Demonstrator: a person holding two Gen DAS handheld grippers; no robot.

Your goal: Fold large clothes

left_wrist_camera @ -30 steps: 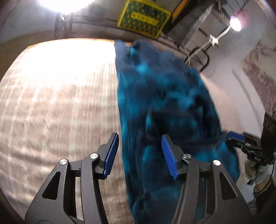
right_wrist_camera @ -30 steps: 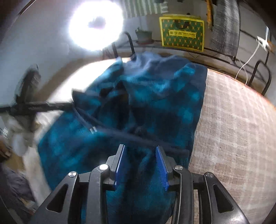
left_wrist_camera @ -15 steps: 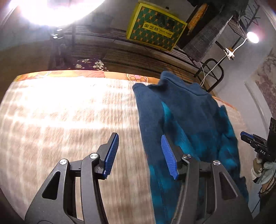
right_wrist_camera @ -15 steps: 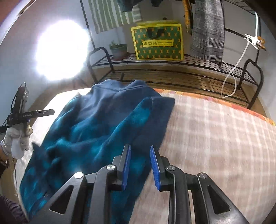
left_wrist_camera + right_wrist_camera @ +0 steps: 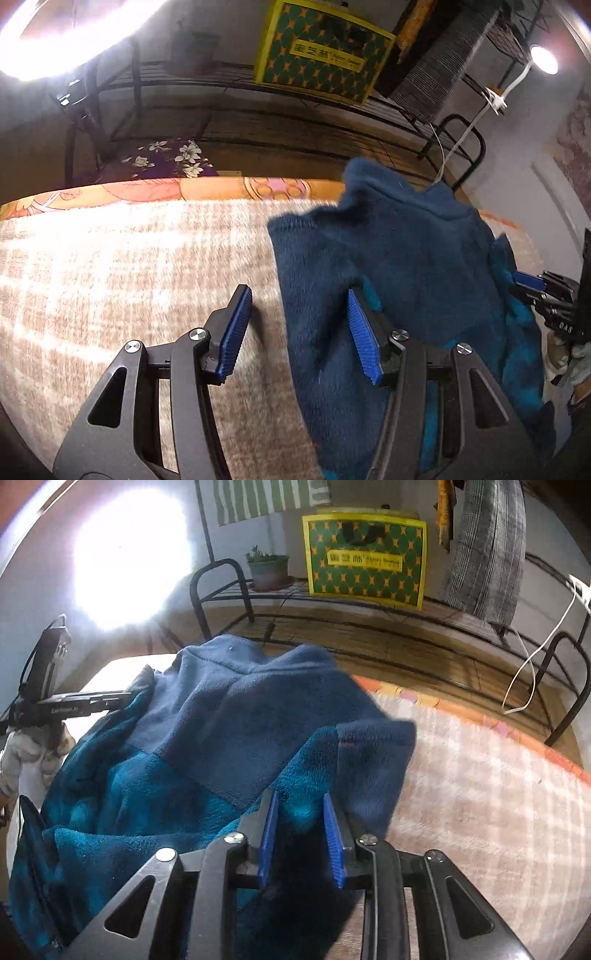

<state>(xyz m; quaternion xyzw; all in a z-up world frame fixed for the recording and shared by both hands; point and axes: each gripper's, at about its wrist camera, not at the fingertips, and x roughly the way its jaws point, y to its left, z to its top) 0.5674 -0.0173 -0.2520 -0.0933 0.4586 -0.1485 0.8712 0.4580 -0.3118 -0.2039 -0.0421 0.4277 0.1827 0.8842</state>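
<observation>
A large blue fleece garment (image 5: pixel 406 266), navy with teal patches, lies crumpled on a beige plaid bed cover (image 5: pixel 129 266). My left gripper (image 5: pixel 299 332) is wide open and empty, hovering over the garment's left edge. In the right wrist view the same garment (image 5: pixel 229 716) spreads left and ahead. My right gripper (image 5: pixel 299 830) is partly closed with a fold of the fleece between its blue pads; its grip cannot be made out. The right gripper also shows at the right edge of the left wrist view (image 5: pixel 543 295), and the left gripper shows in the right wrist view (image 5: pixel 81 705).
A metal rack (image 5: pixel 369 605) stands behind the bed with a yellow-green patterned bag (image 5: pixel 365 557) and a potted plant (image 5: pixel 267 568). A bright lamp (image 5: pixel 129 554) glares at left. A white cable (image 5: pixel 535 657) hangs at right. The orange bed border (image 5: pixel 221 188) marks the far edge.
Both grippers have pulled back and tilted up, so more of the rack and room shows. The garment now lies further from the left gripper, bunched toward the far edge. The right jaws have narrowed.
</observation>
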